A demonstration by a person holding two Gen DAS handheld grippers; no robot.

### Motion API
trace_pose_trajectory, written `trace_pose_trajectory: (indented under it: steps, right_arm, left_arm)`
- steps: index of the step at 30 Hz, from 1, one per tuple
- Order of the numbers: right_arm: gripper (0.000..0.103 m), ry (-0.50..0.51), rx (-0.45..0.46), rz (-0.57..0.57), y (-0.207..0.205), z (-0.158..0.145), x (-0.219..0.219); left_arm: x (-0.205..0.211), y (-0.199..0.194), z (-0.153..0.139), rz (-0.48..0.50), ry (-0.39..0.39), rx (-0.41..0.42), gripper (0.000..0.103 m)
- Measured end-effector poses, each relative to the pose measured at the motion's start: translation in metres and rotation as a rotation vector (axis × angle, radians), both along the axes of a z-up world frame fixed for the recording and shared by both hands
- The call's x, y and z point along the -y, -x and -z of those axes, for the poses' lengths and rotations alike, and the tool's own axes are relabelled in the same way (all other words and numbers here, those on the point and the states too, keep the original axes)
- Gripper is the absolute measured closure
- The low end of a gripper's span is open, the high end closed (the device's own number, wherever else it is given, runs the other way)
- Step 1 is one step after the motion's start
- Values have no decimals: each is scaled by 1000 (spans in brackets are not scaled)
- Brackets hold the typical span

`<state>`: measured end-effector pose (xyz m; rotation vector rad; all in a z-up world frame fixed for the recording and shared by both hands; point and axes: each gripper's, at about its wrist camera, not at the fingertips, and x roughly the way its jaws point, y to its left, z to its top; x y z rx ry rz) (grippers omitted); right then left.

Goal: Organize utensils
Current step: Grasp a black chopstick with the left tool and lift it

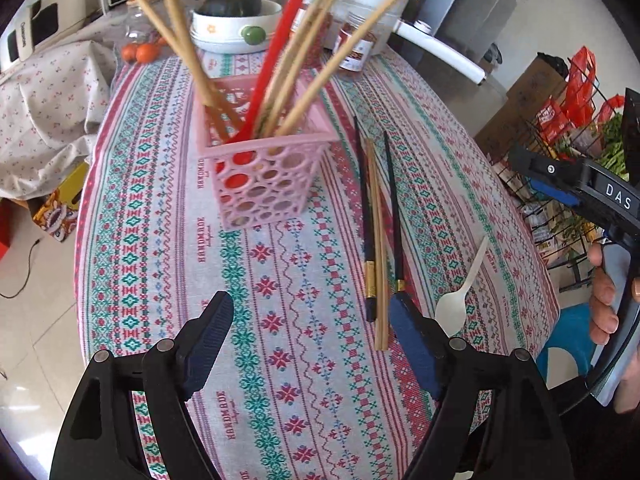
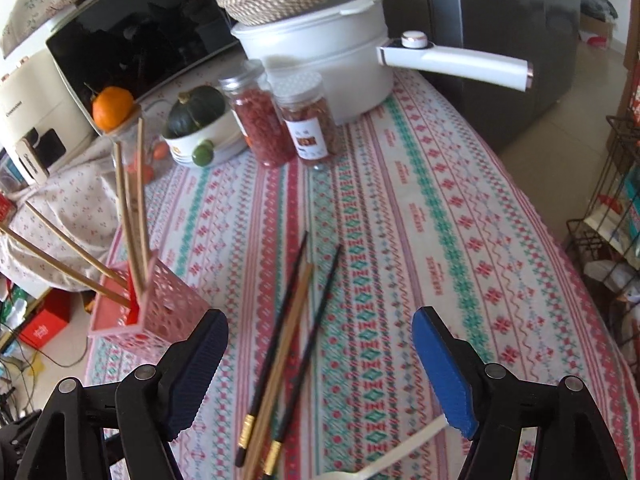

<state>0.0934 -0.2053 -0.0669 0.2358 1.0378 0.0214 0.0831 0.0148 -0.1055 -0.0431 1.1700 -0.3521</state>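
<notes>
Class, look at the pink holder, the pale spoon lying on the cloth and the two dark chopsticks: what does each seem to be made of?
Pink square perforated holder: moulded plastic by its look, matte, with round cut-out holes.
White spoon: probably thin plastic, smooth and slightly glossy.
Black chopsticks with gold bands: possibly lacquered wood or plastic; the dark coating hides which.

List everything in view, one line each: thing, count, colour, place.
basket: one, pink, mid-table, holding wooden chopsticks and a red spoon
loose chopsticks: two black, a wooden pair between them, flat on the tablecloth
plastic spoon: one, white, right of the chopsticks
jars: two, red contents, far side
pot: one, white, long handle, behind the jars
bowl: one, white, holding a dark green squash
left gripper: open, empty
right gripper: open, empty
</notes>
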Motion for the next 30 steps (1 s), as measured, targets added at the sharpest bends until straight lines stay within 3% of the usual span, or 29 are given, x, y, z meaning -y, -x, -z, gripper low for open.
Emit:
trace_pose_trajectory:
  steps: [10, 11, 15, 18, 30]
  right_arm:
    - [22, 16, -208, 16, 6, 38, 51]
    - [22, 15, -218, 19, 7, 40, 55]
    - [22, 22, -228, 34, 7, 42, 71]
    - [22, 26, -237, 55, 6, 42, 81]
    - [22, 6, -304, 86, -3, 55, 107]
  left_arm:
    - [80, -5, 9, 131, -58, 41, 22]
    - [89, -7, 10, 147, -57, 51, 26]
    - [117, -24, 14, 179, -46, 78, 61]
    - [128, -44, 22, 176, -28, 68, 71]
    - [145, -102, 60, 106, -60, 37, 75]
